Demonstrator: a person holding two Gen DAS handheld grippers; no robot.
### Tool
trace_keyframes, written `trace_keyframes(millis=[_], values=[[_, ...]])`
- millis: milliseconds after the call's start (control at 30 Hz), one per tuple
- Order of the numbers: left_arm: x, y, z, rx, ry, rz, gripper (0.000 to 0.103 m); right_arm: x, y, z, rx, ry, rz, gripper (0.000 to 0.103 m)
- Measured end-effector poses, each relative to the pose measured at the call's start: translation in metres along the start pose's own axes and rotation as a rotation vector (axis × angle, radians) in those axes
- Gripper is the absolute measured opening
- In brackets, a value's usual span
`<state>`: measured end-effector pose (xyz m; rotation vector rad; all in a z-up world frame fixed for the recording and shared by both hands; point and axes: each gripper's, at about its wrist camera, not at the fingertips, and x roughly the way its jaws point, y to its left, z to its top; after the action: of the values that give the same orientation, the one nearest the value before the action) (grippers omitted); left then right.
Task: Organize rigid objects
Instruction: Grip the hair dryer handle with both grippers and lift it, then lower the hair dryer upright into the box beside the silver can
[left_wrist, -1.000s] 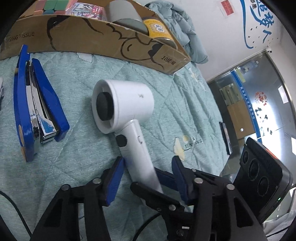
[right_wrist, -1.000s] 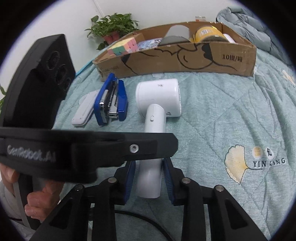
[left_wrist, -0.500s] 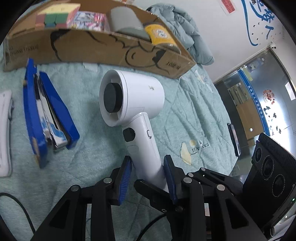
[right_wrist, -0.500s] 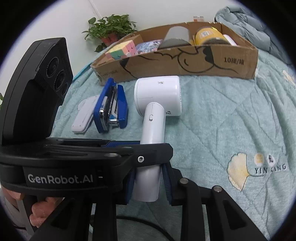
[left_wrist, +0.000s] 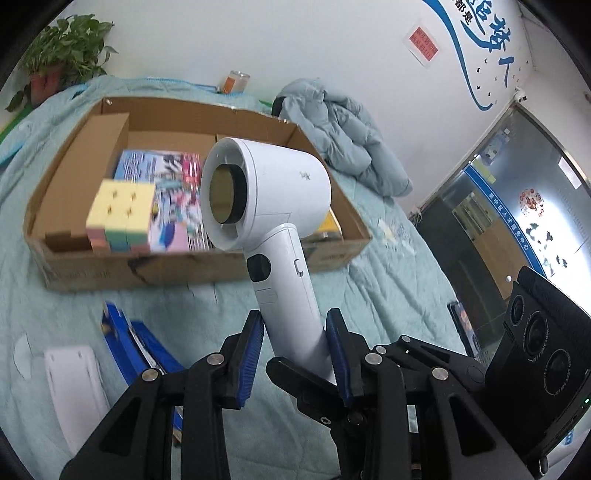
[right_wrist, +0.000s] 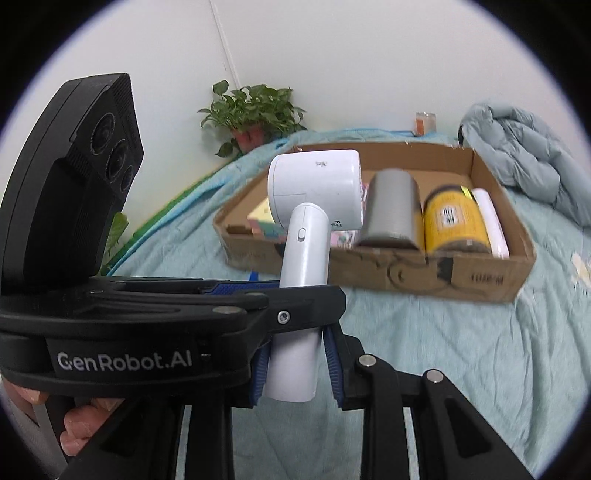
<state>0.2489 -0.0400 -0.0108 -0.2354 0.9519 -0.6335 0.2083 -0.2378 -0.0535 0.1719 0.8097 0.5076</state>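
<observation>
Cardboard box (left_wrist: 207, 267) on the quilted teal bedspread (left_wrist: 388, 280) holds a pastel puzzle cube (left_wrist: 120, 216) at its left end beside a colourful printed packet (left_wrist: 166, 177); toward the right end lie a grey cylinder (right_wrist: 393, 212), a yellow-labelled jar (right_wrist: 456, 221) and a white tube (right_wrist: 489, 221). The white hair dryer (left_wrist: 273, 206) is in the air in front of the box, barrel up and tilted. Both claws clench its handle: the left gripper (left_wrist: 295, 350) higher up, the right gripper (right_wrist: 295, 363) at the butt end. On the bedspread near the box's front left corner lie a blue stapler (left_wrist: 136, 343) and a flat white item (left_wrist: 75, 391).
</observation>
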Motion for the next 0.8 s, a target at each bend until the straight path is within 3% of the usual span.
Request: trace_keyframes(millis=[267, 400, 600, 800], values=[[0.011, 0.028, 0.074, 0.017, 0.004, 0.024, 0.032, 0.029, -0.014, 0.048, 0.002, -0.015, 0.011, 0.026], [0.03, 0.048, 0.112, 0.011, 0.047, 0.031, 0.032, 0.051, -0.021, 0.074, 0.024, 0.002, 0.015, 0.027], [0.075, 0.083, 0.137, -0.048, 0.141, 0.038, 0.032, 0.094, -0.04, 0.092, 0.106, 0.087, 0.047, 0.027], [0.102, 0.103, 0.137, -0.077, 0.195, 0.059, 0.032, 0.121, -0.05, 0.09, 0.163, 0.163, 0.052, 0.027]])
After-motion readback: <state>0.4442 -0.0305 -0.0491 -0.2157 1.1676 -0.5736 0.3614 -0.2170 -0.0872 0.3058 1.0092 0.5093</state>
